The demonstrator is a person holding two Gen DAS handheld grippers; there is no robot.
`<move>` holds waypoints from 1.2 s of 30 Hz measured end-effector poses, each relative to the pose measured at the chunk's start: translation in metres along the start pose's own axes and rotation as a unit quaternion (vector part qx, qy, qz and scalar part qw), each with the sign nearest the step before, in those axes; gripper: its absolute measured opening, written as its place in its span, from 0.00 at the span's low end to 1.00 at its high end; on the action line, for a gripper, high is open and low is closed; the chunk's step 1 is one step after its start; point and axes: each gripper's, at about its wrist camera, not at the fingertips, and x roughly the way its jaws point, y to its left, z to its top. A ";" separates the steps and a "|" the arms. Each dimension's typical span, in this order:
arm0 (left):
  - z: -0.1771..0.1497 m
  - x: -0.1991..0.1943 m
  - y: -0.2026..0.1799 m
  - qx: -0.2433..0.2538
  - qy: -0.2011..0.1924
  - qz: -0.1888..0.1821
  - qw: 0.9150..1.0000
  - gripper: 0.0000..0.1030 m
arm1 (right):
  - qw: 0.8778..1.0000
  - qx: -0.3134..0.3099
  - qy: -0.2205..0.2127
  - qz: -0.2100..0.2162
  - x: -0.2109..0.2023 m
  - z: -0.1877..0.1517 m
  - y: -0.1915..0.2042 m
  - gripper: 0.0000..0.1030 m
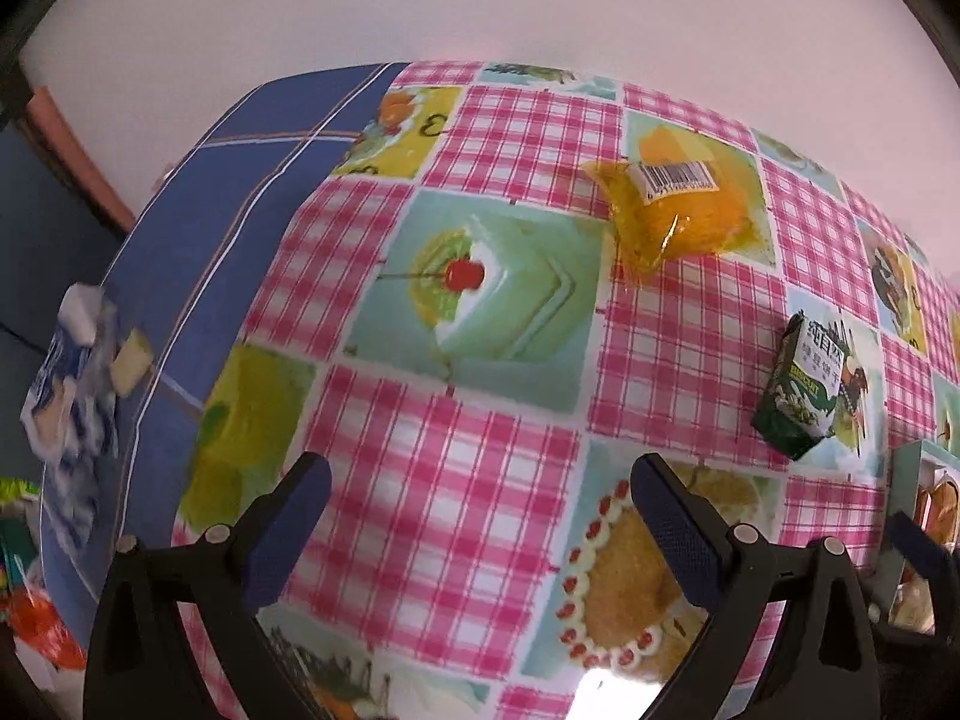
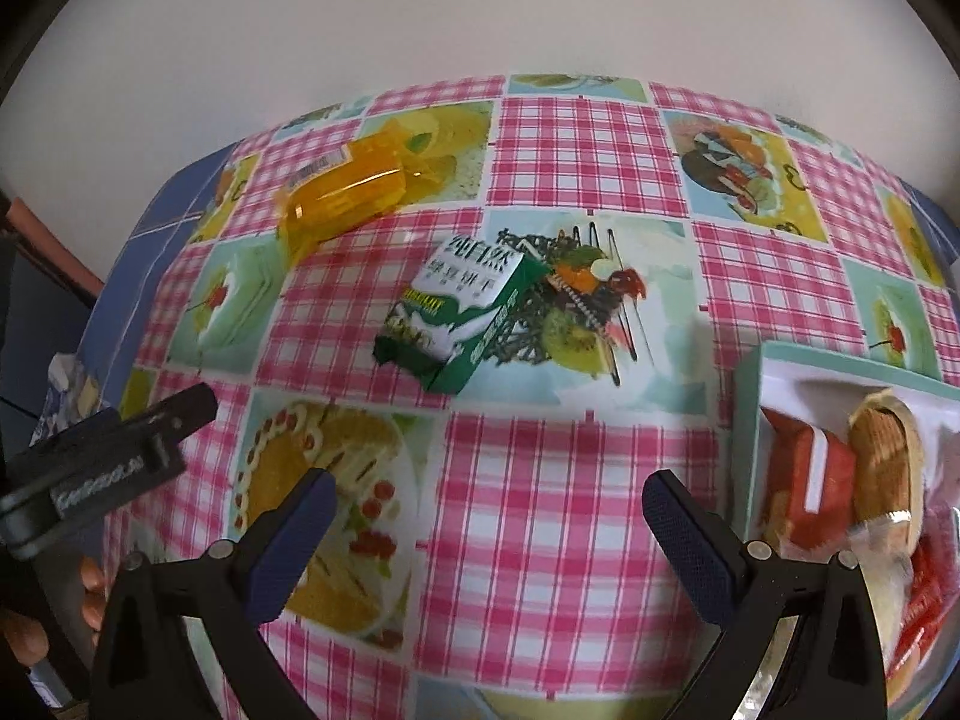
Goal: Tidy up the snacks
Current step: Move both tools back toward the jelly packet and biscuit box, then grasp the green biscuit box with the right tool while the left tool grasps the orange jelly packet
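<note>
A yellow snack packet point(image 1: 678, 210) with a barcode lies on the pink checked tablecloth, far from my left gripper point(image 1: 480, 516), which is open and empty. It also shows in the right wrist view point(image 2: 342, 192) at the far left. A green biscuit box point(image 2: 456, 318) lies mid-table, ahead of my right gripper point(image 2: 489, 534), which is open and empty. The box shows in the left wrist view point(image 1: 804, 390) at the right. A teal-rimmed tray point(image 2: 750, 420) at the right holds several snacks, among them a red packet point(image 2: 804, 480) and a brown one point(image 2: 882, 456).
The left gripper's body point(image 2: 102, 468) shows at the left of the right wrist view. A blue cloth point(image 1: 228, 210) covers the table's left edge. A blue-white bag point(image 1: 66, 396) and other packets lie beyond that edge. A pale wall stands behind.
</note>
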 end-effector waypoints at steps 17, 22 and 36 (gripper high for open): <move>0.037 0.028 0.002 0.024 -0.005 -0.025 0.999 0.97 | 0.999 0.015 0.003 -0.045 0.048 0.060 0.013 1.00; 0.038 0.038 0.004 0.024 0.001 -0.033 0.999 0.97 | 0.998 0.003 0.010 -0.067 0.063 0.071 0.018 1.00; 0.045 0.051 0.000 0.041 0.009 -0.040 0.998 0.97 | 0.997 -0.005 0.007 -0.081 0.073 0.087 0.011 0.79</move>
